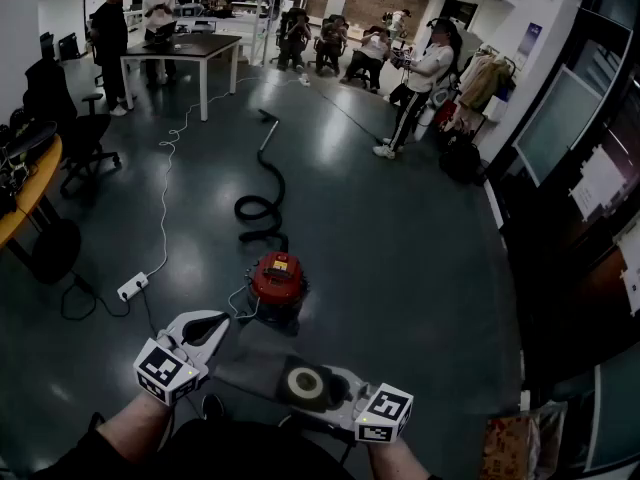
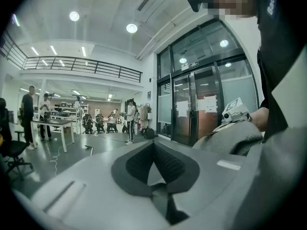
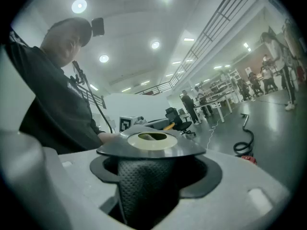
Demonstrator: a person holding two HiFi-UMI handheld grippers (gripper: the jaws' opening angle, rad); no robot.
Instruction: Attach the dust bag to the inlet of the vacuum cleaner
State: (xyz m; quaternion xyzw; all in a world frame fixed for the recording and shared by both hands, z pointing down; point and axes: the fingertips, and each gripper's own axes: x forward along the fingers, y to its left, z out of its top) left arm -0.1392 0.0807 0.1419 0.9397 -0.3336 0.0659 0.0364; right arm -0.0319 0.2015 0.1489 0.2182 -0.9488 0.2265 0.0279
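The red vacuum cleaner (image 1: pixel 277 278) stands on the dark floor just ahead of me, and its black hose (image 1: pixel 262 208) snakes away behind it. I hold the grey dust bag (image 1: pixel 252 365) low in front of me. My right gripper (image 1: pixel 325 386) is shut on the bag's round collar (image 1: pixel 304 383), a grey plate with a cream ring (image 3: pixel 152 143). My left gripper (image 1: pixel 213 325) hangs beside the bag's left edge, its jaws shut with nothing between them (image 2: pixel 154 147). In the left gripper view the bag (image 2: pixel 230 137) shows at the right.
A white power strip (image 1: pixel 132 287) and its cable lie on the floor to the left. A dark chair (image 1: pixel 80 138) and an orange desk (image 1: pixel 30 193) stand at the far left. A table (image 1: pixel 185 53) and several people are at the back. Glass doors (image 2: pixel 201 104) are on the right.
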